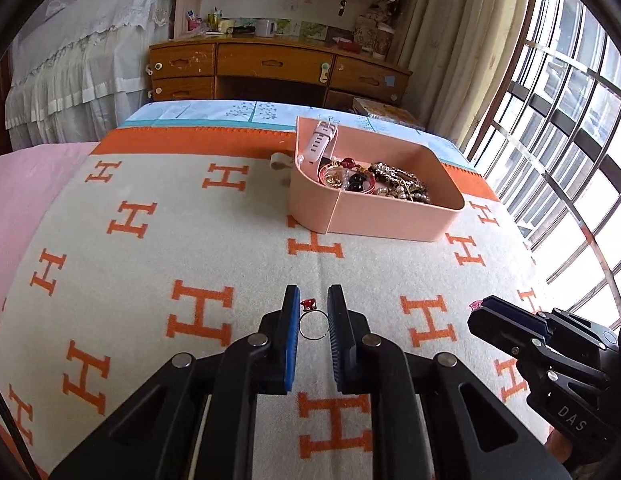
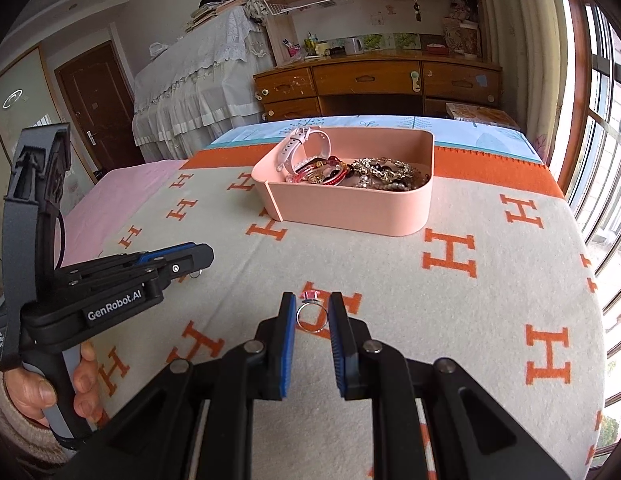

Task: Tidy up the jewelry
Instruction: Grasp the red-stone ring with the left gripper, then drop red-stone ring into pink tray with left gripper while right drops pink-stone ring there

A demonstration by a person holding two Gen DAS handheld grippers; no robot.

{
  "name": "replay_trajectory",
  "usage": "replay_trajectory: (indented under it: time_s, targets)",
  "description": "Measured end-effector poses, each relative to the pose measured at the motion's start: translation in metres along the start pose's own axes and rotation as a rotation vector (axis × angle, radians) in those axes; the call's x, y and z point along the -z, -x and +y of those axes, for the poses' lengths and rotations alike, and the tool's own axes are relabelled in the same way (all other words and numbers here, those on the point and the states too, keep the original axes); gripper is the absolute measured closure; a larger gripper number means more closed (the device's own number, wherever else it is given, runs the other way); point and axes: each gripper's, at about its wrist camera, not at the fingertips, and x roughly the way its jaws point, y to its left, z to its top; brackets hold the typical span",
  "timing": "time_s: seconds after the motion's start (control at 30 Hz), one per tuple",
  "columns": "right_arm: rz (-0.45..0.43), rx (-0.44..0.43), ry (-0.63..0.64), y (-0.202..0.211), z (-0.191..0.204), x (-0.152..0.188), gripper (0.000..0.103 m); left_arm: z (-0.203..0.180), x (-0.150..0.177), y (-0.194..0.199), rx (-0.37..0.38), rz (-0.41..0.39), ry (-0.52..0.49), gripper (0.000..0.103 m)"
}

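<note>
In the left wrist view my left gripper (image 1: 313, 302) is shut on a thin silver ring with a red stone (image 1: 309, 304), held above the blanket. In the right wrist view my right gripper (image 2: 312, 300) is shut on a silver ring with a pink stone (image 2: 309, 294). A pink open box (image 1: 390, 220) (image 2: 350, 210) stands farther back on the bed. It holds a white watch (image 1: 320, 142) (image 2: 306, 142) and several bracelets and beaded chains (image 1: 394, 184) (image 2: 374, 172). The right gripper (image 1: 476, 312) shows low at the right of the left wrist view. The left gripper (image 2: 198, 258) shows at the left of the right wrist view.
The bed carries a cream blanket with orange H letters (image 1: 190, 240) (image 2: 510, 280) and a pink sheet (image 1: 26, 184) to the left. A small beige item (image 1: 278, 160) lies behind the box. A hand (image 2: 38, 388) grips the left handle. A wooden desk (image 1: 270, 64) and a barred window (image 1: 570, 120) lie beyond.
</note>
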Motion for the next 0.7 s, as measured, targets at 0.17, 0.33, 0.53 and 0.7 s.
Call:
replay_trajectory:
  time_s: [0.17,0.33,0.53,0.7]
  targets:
    - [-0.029,-0.014,0.027,0.024,0.007,-0.024,0.087,-0.010,-0.029,0.026,0.051,0.021,-0.028,0.091]
    - [-0.085,-0.032,0.029,0.058,0.003,-0.082,0.087,-0.029,-0.085,0.053,0.100,0.013,-0.084,0.091]
    - [-0.129,-0.020,-0.032,0.075,-0.015,-0.155,0.087,-0.056,-0.157,0.061,0.101,-0.027,-0.165,0.091]
    - [-0.073,0.009,-0.129,0.036,-0.044,-0.183,0.087,-0.065,-0.194,0.016,0.106,0.030,-0.161,0.091]
